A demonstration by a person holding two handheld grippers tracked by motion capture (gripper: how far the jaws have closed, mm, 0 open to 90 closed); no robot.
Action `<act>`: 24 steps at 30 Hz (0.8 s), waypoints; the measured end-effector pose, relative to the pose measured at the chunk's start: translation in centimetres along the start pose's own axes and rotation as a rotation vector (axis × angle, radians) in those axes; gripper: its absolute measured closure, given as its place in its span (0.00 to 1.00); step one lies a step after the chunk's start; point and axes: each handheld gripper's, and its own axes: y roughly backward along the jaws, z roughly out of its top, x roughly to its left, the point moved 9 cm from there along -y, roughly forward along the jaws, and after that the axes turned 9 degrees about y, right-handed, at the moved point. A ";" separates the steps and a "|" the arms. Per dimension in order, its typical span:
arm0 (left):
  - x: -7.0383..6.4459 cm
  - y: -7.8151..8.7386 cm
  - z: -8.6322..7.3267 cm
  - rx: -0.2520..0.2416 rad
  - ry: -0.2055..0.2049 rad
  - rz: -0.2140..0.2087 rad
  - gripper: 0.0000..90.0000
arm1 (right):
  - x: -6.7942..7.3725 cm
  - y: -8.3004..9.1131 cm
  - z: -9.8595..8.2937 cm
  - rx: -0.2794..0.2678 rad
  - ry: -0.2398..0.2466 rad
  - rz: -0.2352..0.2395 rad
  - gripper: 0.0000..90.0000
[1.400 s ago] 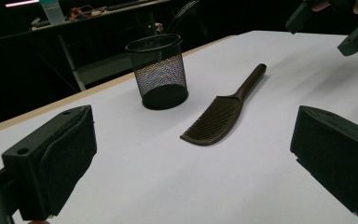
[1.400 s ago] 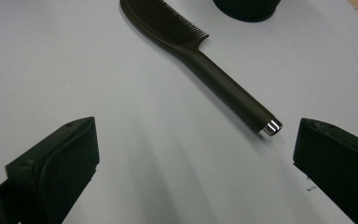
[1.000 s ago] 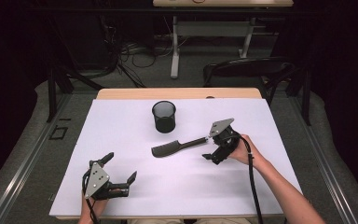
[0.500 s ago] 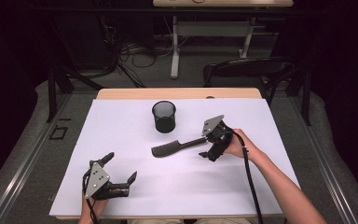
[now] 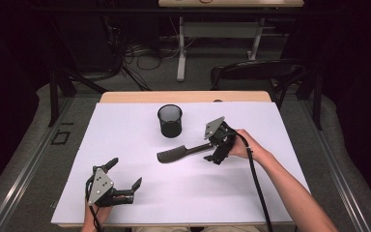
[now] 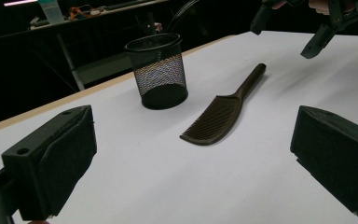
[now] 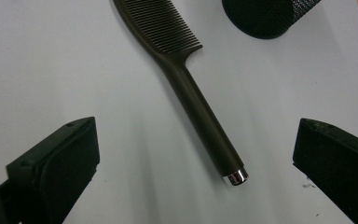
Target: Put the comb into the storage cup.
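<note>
Comb (image 7: 186, 79) handle's silver end cap, seen in right gripper view, lies between spread jaws.

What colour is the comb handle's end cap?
Shiny silver end cap on the dark brown comb; clearest in the right gripper view.

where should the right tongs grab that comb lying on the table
Probably on the round handle, near the silver-capped end, coming down from above with the open right tongs straddling it. The comb lies flat; its toothed end is wide and thin.
</note>
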 end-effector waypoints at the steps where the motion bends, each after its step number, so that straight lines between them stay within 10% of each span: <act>1: 0.0 0.0 0.0 0.000 -0.002 0.001 0.00 | 0.0 -0.1 0.1 0.000 0.002 0.005 0.00; 24: 0.1 0.1 0.0 -0.001 0.002 -0.001 0.00 | -0.9 -1.6 1.2 0.099 0.157 0.067 0.05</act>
